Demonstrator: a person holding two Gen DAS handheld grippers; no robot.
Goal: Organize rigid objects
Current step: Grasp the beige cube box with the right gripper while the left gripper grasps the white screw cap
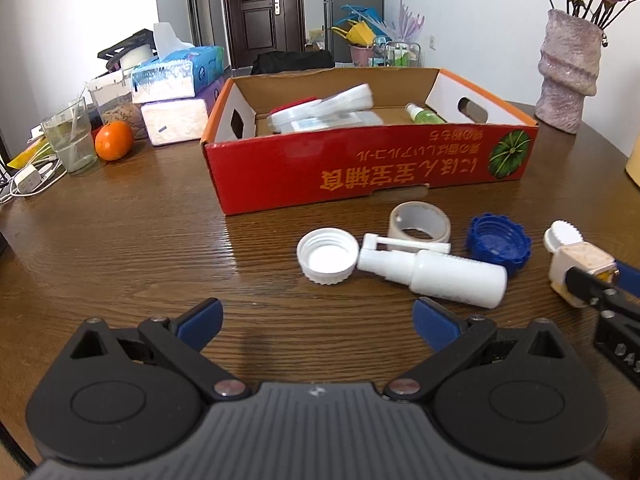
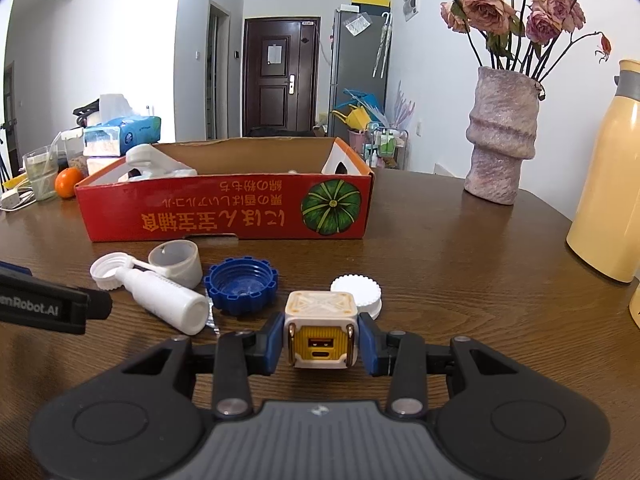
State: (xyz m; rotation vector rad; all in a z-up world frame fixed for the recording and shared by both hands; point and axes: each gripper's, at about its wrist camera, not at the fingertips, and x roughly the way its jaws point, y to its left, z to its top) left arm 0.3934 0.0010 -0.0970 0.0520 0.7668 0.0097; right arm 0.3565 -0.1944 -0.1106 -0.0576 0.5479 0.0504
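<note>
Right tool (image 2: 320, 346) low over table (image 2: 440, 280), seemingly clamped on cube charger (image 2: 319, 332).

The left tongs (image 1: 318, 318) hang low over the surface with jaws spread wide and nothing between the blue pads. The right tongs (image 2: 320, 346), off to the left tongs' right, sit level, jaws drawn in, pads pressed against both sides of a small cube (image 2: 320, 330).

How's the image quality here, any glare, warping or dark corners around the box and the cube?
Left wrist view: window glare streaks the table, fisheye bows the red box. Right wrist view: black vignette in the corners, charger cube sharp between the right gripper pads, far door soft.
</note>
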